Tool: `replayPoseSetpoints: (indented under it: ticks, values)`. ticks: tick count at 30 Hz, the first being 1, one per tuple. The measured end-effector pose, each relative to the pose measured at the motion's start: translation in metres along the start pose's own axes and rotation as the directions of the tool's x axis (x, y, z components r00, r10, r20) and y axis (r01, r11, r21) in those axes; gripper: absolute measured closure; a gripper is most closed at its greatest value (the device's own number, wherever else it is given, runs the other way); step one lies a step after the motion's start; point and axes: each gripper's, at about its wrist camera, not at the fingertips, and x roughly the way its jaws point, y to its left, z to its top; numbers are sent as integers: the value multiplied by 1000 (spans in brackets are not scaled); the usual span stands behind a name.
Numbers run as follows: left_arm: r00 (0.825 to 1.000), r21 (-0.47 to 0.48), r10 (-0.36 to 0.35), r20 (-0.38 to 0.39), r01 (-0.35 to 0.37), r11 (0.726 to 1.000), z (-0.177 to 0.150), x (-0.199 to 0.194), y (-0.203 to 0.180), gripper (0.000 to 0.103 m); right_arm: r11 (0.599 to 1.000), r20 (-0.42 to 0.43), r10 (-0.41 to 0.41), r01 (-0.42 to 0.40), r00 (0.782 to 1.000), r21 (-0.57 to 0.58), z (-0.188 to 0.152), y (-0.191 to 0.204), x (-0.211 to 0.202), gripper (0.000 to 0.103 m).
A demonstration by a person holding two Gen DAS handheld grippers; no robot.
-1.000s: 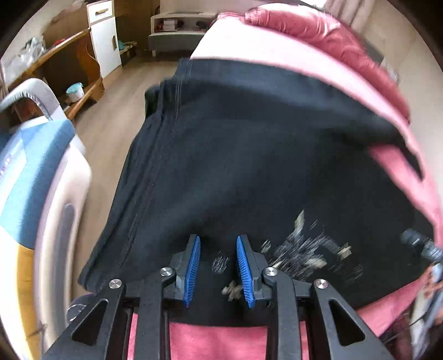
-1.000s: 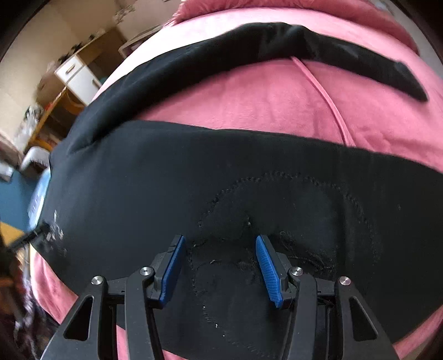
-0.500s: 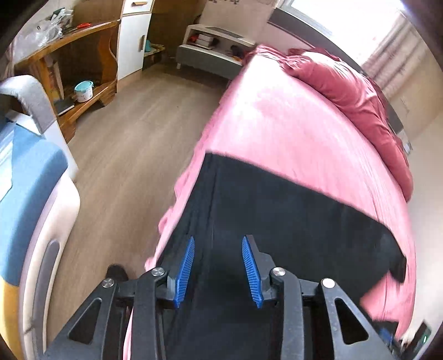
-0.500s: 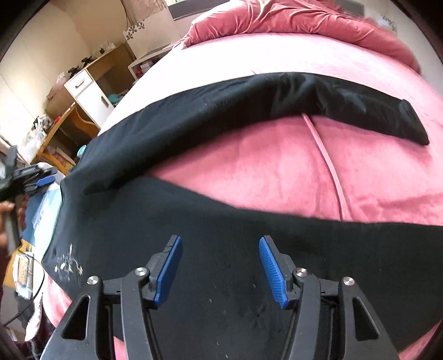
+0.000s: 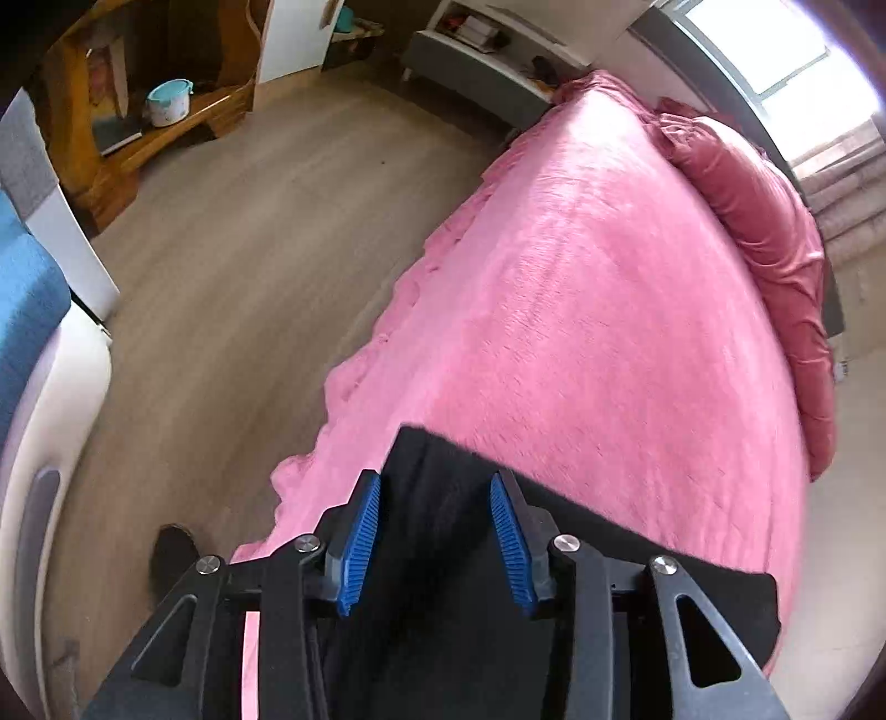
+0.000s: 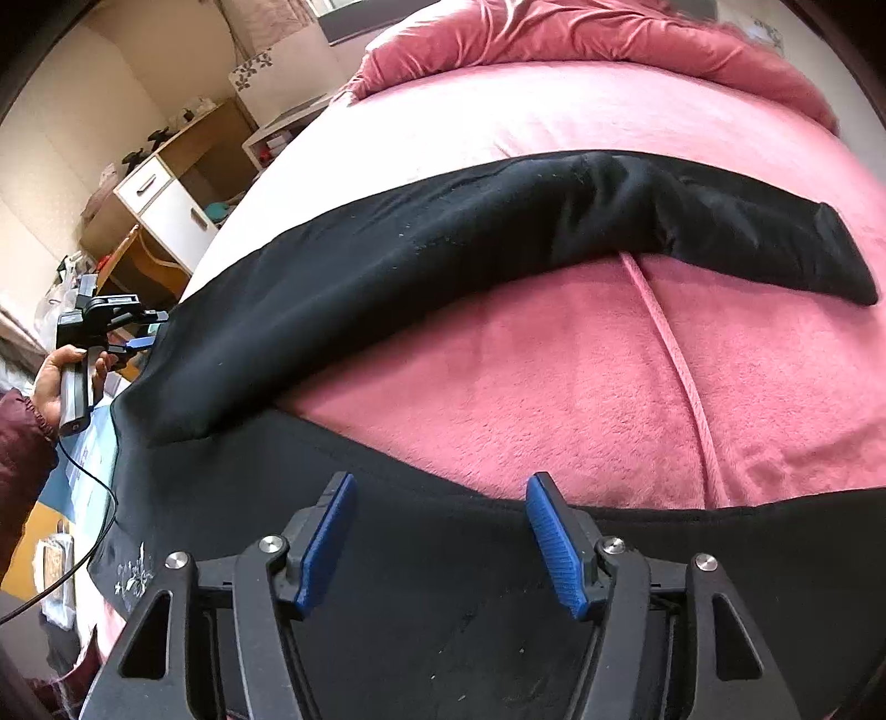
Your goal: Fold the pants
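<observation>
Pants: black, spread across the pink bed cover; one leg runs along the far side and ends toward the right, the near part lies under the right gripper; a small white print sits at the near left edge.
Pants, left wrist view: a squared end of the black cloth lies near the bed's left edge, under the fingers.
Left gripper: jaws part open – they have just been opening; blue pads stand apart with black cloth showing in the gap below, neither pad pressing on it; nothing held.
Left gripper, right wrist view: at the far left, held by a hand in a dark red sleeve, beside the cloth's edge.
Right gripper: jaws wide apart – just been opening; pads above the near cloth, no grip on it.
Pillow: dark pink, at the bed's far end.
Floor: wood, beside the bed.
</observation>
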Motion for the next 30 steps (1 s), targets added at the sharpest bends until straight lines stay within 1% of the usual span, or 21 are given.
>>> replayPoseSetpoints:
  ticks: [3,6,7,10,11,13,15,17,18,19,20,21,22,23,25,26,29,30]
  values:
    - [1000,9,-7,20,6,1000,5,1,-7,62,1000,-5,-11,12,1000,5,1,-4,3,38]
    - [1000,30,7,22,-8,1000,8,4,-10,66,1000,-11,-15,15,1000,14,0,-5,4,38]
    - [1000,36,10,20,-11,999,8,5,-11,74,1000,-11,-19,20,1000,13,-1,-5,5,38]
    - [999,90,7,45,-11,996,3,-2,-16,85,1000,-10,-28,28,1000,13,-3,-4,4,38]
    - [998,104,-13,67,6,995,0,-9,-18,89,999,-9,-30,30,1000,12,-3,-3,3,38]
    - [992,143,-69,109,53,988,-10,-28,-23,91,999,-4,-37,37,999,11,-4,-3,1,38]
    - [977,192,-163,138,135,972,-23,-52,-30,91,999,-1,-44,44,999,17,-4,-4,0,38]
    - [959,255,-240,150,197,947,-38,-76,-40,92,999,7,-44,44,999,26,-3,-4,-1,38]
    - [942,304,-303,146,249,920,-52,-93,-45,92,999,11,-42,41,999,31,-3,-4,-3,38]
    - [933,333,-329,143,268,904,-57,-98,-51,93,999,18,-38,37,999,34,-2,-4,-5,38]
    - [921,376,-366,132,295,878,-70,-111,-54,99,999,25,-33,32,999,37,-1,-4,-7,38]
    - [897,420,-431,100,354,835,-89,-128,-56,99,999,34,-24,23,999,42,1,-5,-10,38]
    - [889,439,-450,88,371,818,-100,-135,-56,99,999,42,-15,13,999,44,2,-5,-12,38]
    - [871,471,-487,66,403,784,-119,-149,-54,99,999,50,-7,5,999,48,4,-6,-14,38]
    - [847,488,-530,32,449,748,-144,-164,-48,99,998,67,9,-13,998,63,10,-8,-19,38]
    - [843,506,-537,15,457,732,-161,-172,-44,99,997,75,18,-24,997,71,13,-11,-22,38]
    - [831,525,-556,-26,485,699,-195,-184,-32,100,994,97,38,-48,995,102,27,-17,-26,38]
    - [829,533,-558,-39,490,690,-209,-187,-27,100,992,106,50,-62,993,111,33,-18,-27,38]
